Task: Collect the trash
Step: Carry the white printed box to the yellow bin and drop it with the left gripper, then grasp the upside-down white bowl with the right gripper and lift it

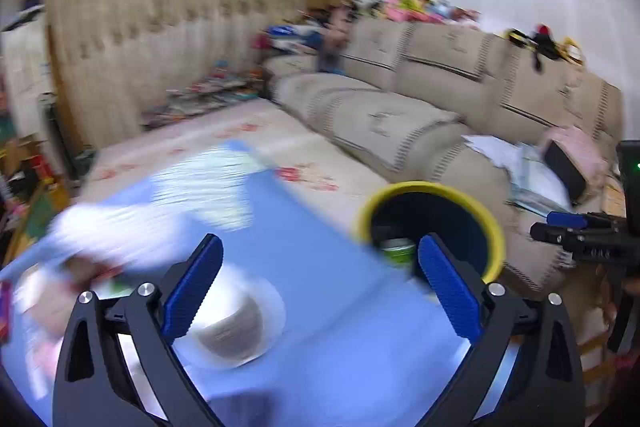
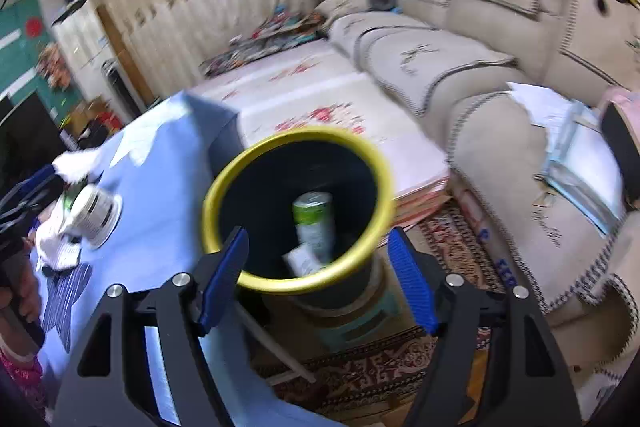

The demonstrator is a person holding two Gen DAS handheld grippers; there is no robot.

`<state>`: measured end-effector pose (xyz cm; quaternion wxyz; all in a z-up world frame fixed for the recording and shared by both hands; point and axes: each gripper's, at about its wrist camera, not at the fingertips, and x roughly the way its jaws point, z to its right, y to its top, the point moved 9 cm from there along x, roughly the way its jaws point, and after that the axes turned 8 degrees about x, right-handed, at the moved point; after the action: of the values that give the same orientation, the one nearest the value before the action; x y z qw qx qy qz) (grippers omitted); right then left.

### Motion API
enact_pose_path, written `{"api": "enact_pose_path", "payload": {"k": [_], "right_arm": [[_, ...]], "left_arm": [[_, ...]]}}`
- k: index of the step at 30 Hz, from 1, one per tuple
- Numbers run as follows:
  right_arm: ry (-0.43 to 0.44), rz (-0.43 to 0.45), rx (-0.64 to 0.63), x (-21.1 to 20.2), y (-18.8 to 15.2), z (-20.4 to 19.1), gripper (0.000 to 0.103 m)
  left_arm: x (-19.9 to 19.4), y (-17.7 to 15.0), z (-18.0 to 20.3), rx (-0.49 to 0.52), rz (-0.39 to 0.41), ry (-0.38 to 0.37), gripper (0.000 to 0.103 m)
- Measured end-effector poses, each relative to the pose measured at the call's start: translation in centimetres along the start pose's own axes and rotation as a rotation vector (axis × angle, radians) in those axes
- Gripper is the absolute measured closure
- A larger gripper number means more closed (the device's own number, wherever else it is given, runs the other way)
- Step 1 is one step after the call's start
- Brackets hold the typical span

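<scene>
Trash bin (image 2: 298, 207) with yellow rim sits just off the counter (image 2: 168, 211) edge, on a small stool, between counter and sofa (image 2: 480, 75). Inside: green-and-white can (image 2: 314, 223) leaning upright, plus a pale wrapper scrap (image 2: 302, 259) at its base. Right gripper (image 2: 316, 275) is wide open, empty, hovering over the bin's near rim. Left gripper (image 1: 320, 287) is also wide open, empty, above the blue counter top. Below its left finger: small cup-like container on its side (image 1: 236, 327), on a white disc; view is motion-blurred, so contact can't be judged. Right wrist view shows the same container (image 2: 90, 213) beside crumpled white tissue (image 2: 58, 247) near the counter's left side. More white tissue (image 2: 78, 163) sits further back. Bin is visible past the left gripper's right finger (image 1: 448, 295).
</scene>
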<state>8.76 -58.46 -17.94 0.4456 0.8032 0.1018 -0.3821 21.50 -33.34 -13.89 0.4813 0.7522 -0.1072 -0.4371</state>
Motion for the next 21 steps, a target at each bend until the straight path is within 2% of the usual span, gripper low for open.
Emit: {"api": "enact_pose_path", "payload": {"k": [4,6,9,12,13,17,21], "right_arm": [[0.074,-0.058,-0.084,2.5,-1.1,-6.1,0.034],[0.116,-0.080,-0.142,3.5,-1.8,-10.0,0.031],[0.186,-0.098,-0.238,4.3,-2.9,-15.9,0.028],[0.249,-0.101,-0.331,4.9,-3.8,-21.0,0.019],[0.266,-0.102,-0.363,5.3,-4.1,-22.8,0.016],[0.312,-0.119,-0.432,6.9,-4.8,-27.5,0.015],[0.291,-0.146,-0.487,9.4,-5.6,-30.4,0.015]], "left_arm": [[-4.6,-4.5,-7.9,-0.062,0.001,0.180,0.005],[-6.6,-7.0,-12.3,-0.123,-0.001,0.257,0.005],[-9.1,-10.8,-18.0,-0.236,-0.021,0.339,0.005],[-11.3,-13.8,-22.0,-0.300,-0.027,0.427,0.005],[-11.7,-14.3,-22.8,-0.318,-0.026,0.443,0.005],[-13.2,-15.4,-24.6,-0.366,0.010,0.428,0.005],[-13.0,-15.5,-25.1,-0.339,0.003,0.432,0.005]]}}
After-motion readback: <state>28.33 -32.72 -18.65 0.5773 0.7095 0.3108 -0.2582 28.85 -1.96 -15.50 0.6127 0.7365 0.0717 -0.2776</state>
